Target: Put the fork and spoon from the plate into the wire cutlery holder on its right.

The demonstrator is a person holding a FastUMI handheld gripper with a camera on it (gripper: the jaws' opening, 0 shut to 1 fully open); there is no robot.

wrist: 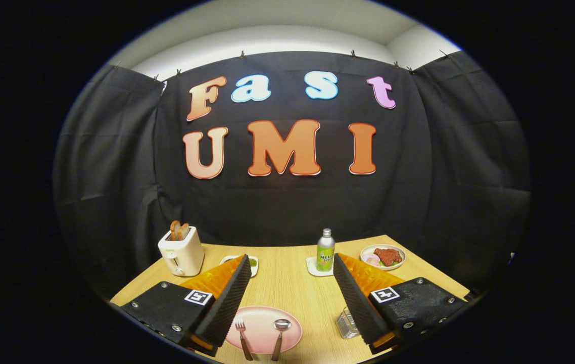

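Gripper view shows the fork (pixel 241 338) and spoon (pixel 279 336) lying close together on the pink plate (pixel 262 328), between the spread, empty fingers (pixel 235 293). Grabbing one could bump the other. The wire cutlery holder (pixel 346 323) sits by the right finger and might tip.

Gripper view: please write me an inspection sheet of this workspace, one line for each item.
Surface: wooden table, light grain.
Job's things: fork and spoon lie side by side on the pink plate; wire cutlery holder stands to the plate's right, partly behind a finger.
Clutter: toaster with toast, bottle on a coaster, food dish, small dish.
Grippers: gripper open, fingers wide apart above the plate, holding nothing.
Cables: nothing seen.
Surroundings: black cloth wall.
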